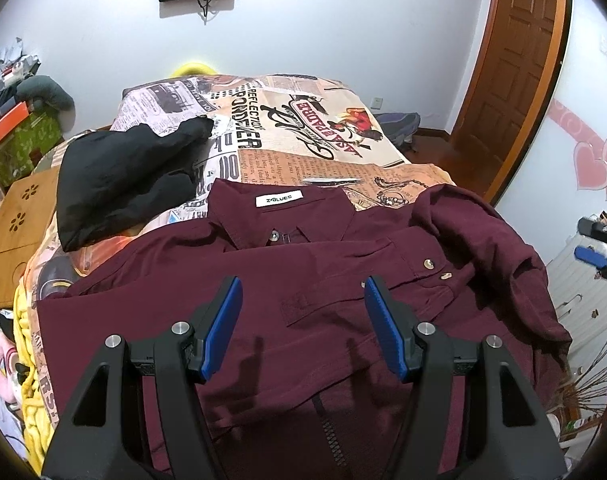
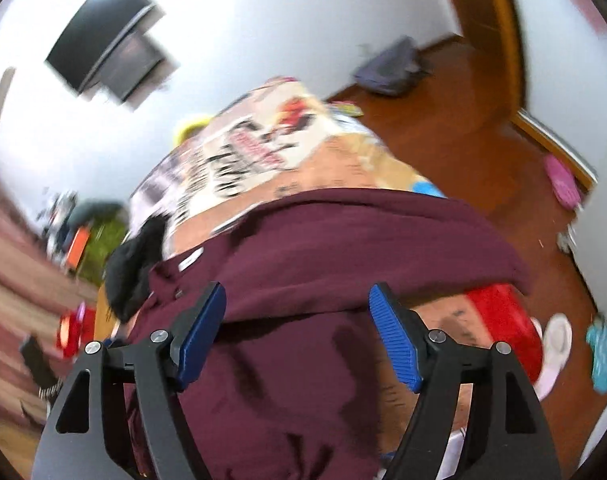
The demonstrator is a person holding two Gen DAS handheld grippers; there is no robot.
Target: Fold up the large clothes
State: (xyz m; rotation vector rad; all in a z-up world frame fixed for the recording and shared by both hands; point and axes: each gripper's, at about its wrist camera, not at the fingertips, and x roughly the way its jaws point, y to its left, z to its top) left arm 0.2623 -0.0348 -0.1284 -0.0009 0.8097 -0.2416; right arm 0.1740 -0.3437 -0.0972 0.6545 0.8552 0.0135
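Observation:
A maroon button shirt (image 1: 303, 320) lies front up on the bed, collar and white label away from me, with a sleeve folded across its chest. My left gripper (image 1: 301, 292) is open and empty, hovering above the shirt's middle. My right gripper (image 2: 297, 300) is open and empty above the shirt (image 2: 323, 248) near its right side; this view is tilted and blurred. The right gripper also shows at the right edge of the left wrist view (image 1: 597, 256).
A black garment (image 1: 119, 176) lies on the bed to the left of the shirt. The bed has a newspaper-print cover (image 1: 303, 128). A wooden table (image 1: 15, 232) stands at the left. A wooden door (image 1: 511, 68) is at the right. A red object (image 2: 499, 316) lies by the bed's right side.

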